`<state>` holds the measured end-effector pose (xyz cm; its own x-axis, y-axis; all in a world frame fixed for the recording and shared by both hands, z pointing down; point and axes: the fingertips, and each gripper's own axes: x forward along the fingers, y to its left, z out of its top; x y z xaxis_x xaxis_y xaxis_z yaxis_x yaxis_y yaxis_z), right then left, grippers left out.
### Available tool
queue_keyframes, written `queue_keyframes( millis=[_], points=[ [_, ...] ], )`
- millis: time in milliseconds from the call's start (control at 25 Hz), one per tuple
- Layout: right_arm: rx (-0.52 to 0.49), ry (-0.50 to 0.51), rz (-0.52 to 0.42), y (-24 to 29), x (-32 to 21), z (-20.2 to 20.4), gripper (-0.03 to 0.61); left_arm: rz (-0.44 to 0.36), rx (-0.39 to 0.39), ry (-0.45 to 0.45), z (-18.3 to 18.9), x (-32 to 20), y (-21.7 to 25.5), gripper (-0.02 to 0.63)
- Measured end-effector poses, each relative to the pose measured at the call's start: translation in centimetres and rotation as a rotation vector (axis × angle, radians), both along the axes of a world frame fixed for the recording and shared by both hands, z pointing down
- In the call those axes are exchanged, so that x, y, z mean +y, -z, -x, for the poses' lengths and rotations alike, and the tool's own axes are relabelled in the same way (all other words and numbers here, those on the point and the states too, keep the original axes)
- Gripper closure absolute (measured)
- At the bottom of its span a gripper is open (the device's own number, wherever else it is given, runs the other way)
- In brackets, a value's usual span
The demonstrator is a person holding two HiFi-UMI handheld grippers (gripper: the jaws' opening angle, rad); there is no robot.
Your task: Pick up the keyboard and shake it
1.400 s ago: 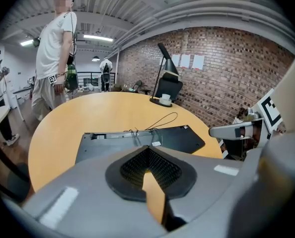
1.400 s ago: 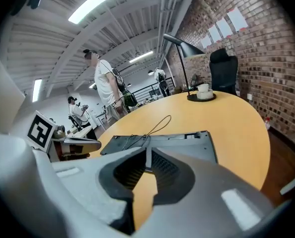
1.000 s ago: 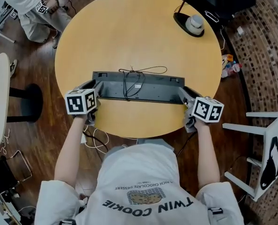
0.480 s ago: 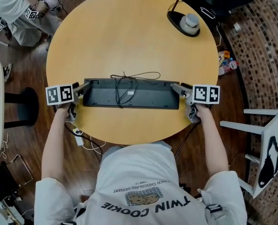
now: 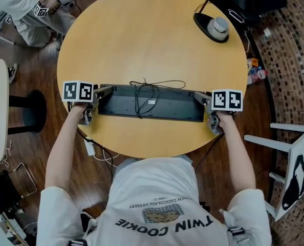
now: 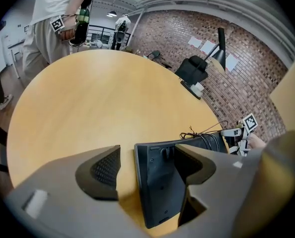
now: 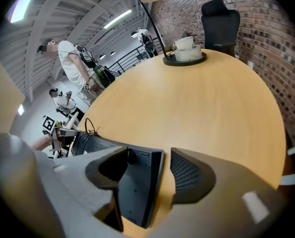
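Nearest the camera, a person in a light printed T-shirt (image 5: 157, 199) reaches both arms forward over a round wooden worktop (image 5: 152, 40). Each hand holds a set of tongs topped by a marker cube. The left tongs (image 5: 105, 90) and right tongs (image 5: 200, 97) stand spread wide, having just been opening. Each pair straddles one end of a dark keyboard (image 5: 162, 104) without pinching it. In the left gripper view, bare wood shows between one pad and the keyboard's edge (image 6: 160, 187); the right gripper view shows the same (image 7: 137, 192). The keyboard lies flat on the worktop near its close edge, underside up, its cable (image 5: 144, 88) tangled on top. Far right on the worktop stands a black lamp base (image 5: 202, 20). Beyond the far left edge stands another person (image 5: 24, 4).
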<state>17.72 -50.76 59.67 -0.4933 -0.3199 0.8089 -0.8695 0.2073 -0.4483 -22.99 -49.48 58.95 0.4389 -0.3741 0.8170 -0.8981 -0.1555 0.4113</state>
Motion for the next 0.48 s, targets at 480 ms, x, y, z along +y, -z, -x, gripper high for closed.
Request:
queue_keyframes(
  millis=[480],
  points=[
    [0.027, -0.020, -0.034, -0.2, 0.1, 0.2, 0.350, -0.017, 0.005, -0.023, -1.1, 0.4, 0.4, 0.348]
  ],
)
